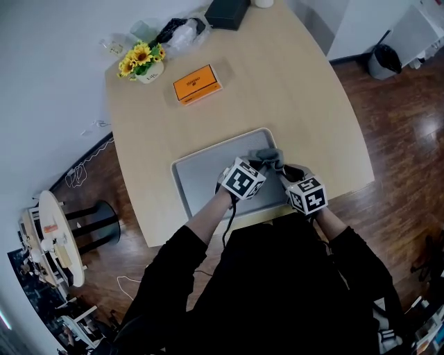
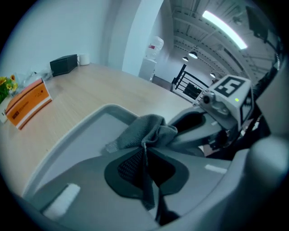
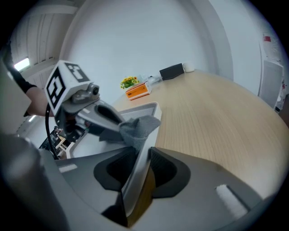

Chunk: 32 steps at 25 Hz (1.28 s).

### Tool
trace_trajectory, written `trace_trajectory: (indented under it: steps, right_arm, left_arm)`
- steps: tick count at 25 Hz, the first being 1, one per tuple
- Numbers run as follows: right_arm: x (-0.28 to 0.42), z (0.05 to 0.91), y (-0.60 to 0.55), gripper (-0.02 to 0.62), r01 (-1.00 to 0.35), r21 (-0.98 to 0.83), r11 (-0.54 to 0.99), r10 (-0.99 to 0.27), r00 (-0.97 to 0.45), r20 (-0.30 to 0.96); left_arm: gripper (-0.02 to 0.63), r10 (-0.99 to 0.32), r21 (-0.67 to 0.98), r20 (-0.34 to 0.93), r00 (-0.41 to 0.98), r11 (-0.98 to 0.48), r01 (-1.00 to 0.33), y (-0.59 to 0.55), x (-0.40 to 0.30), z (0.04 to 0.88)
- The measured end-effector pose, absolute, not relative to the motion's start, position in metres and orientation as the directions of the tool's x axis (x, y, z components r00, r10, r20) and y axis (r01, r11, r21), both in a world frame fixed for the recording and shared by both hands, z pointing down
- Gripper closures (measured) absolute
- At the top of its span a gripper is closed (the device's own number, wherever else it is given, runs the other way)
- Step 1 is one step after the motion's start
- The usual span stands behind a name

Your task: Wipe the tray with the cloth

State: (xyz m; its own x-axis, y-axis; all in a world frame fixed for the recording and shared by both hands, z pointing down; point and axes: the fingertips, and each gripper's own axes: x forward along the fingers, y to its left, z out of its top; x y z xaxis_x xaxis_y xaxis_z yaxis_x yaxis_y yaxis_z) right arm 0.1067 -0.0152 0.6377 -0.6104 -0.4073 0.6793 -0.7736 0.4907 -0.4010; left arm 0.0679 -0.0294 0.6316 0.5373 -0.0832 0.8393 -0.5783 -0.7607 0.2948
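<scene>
A grey tray (image 1: pixel 205 175) lies on the pale wooden table (image 1: pixel 277 90), close to its near edge. My left gripper (image 1: pixel 258 166) hovers over the tray's right part, shut on a bunched grey cloth (image 1: pixel 268 157). In the left gripper view the cloth (image 2: pixel 145 130) hangs pinched between the jaws of the left gripper (image 2: pixel 146 159) above the tray (image 2: pixel 76 137). My right gripper (image 1: pixel 288 173) is at the tray's right side. In the right gripper view the right gripper (image 3: pixel 137 168) straddles the tray's rim (image 3: pixel 145 146); its jaws stand wide around it. The cloth (image 3: pixel 137 126) sits just ahead.
An orange box (image 1: pixel 198 84) lies mid-table. Farther back are a pot of yellow flowers (image 1: pixel 142 61), a black box (image 1: pixel 227 12) and a crumpled bag (image 1: pixel 182 32). On the floor stand a round stool (image 1: pixel 59 236) at left and a bin (image 1: pixel 383 62) far right.
</scene>
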Motion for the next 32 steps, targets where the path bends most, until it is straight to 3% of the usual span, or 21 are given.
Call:
trace_trajectory:
  steps: [6, 11, 22, 26, 32]
  right_arm:
    - [0.108, 0.637, -0.016, 0.488, -0.773, -0.402, 0.491, -0.405, -0.611, 0.681]
    - [0.106, 0.638, -0.016, 0.486, -0.771, -0.403, 0.494, -0.402, -0.613, 0.680]
    - [0.103, 0.637, -0.017, 0.485, -0.768, -0.404, 0.497, -0.402, -0.616, 0.678]
    - [0.105, 0.638, -0.015, 0.485, -0.770, -0.399, 0.499, -0.404, -0.613, 0.679]
    - [0.107, 0.638, -0.015, 0.485, -0.768, -0.402, 0.499, -0.399, -0.616, 0.680]
  left_arm:
    - [0.606, 0.085, 0.421, 0.818, 0.569, -0.763, -0.491, 0.070, 0.073, 0.632]
    - [0.606, 0.141, 0.392, 0.815, 0.563, -0.848, -0.356, 0.086, 0.094, 0.636]
    - [0.606, -0.176, 0.185, 0.872, 0.456, -0.744, -0.641, -0.118, 0.064, 0.636]
    - [0.606, -0.187, 0.196, 0.875, 0.447, -0.707, -0.679, -0.124, 0.075, 0.633]
    - [0.606, -0.086, 0.331, 0.838, 0.540, -0.706, -0.626, -0.052, 0.081, 0.632]
